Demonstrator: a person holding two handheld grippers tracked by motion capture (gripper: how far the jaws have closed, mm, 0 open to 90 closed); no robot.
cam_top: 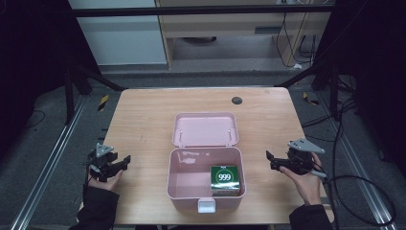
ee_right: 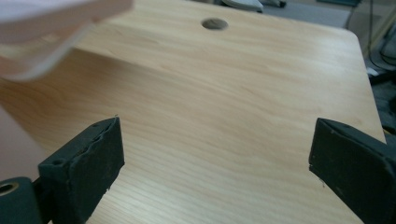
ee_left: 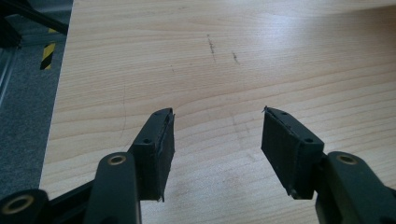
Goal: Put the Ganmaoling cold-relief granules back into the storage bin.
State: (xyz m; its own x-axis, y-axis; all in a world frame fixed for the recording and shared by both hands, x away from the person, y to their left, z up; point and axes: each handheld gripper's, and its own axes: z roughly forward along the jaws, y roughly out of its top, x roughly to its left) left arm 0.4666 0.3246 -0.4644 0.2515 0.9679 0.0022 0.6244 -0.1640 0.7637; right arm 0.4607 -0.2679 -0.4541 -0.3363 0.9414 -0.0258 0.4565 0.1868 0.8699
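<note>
While both of my grippers sit low over the wooden table [cam_top: 143,120], the pink box [cam_top: 206,191] stands open in the lower middle of the high view, between them and touched by neither. Its lid [cam_top: 205,129] is laid back flat just above the tub, toward the frame's centre. Inside, in the tub's lower right corner, rests a green carton [cam_top: 225,179] marked 999 on its top face. A white latch [cam_top: 206,205] hangs at the front wall of the box.

My left gripper [cam_top: 125,160] is at the lower left of the high view, near the table's left edge and well apart from the box. In the left gripper view its jaws stand wide with only bare wood grain between them.

My right gripper [cam_top: 269,158] is at the right of the high view, level with the tub and near its right wall, pointing toward it. In the right gripper view its jaws are spread apart with nothing between them; a blurred pink edge of the box lid [ee_right: 46,28] fills the upper left corner, and a dark round hole [ee_right: 215,23] in the tabletop sits at top centre.
</note>
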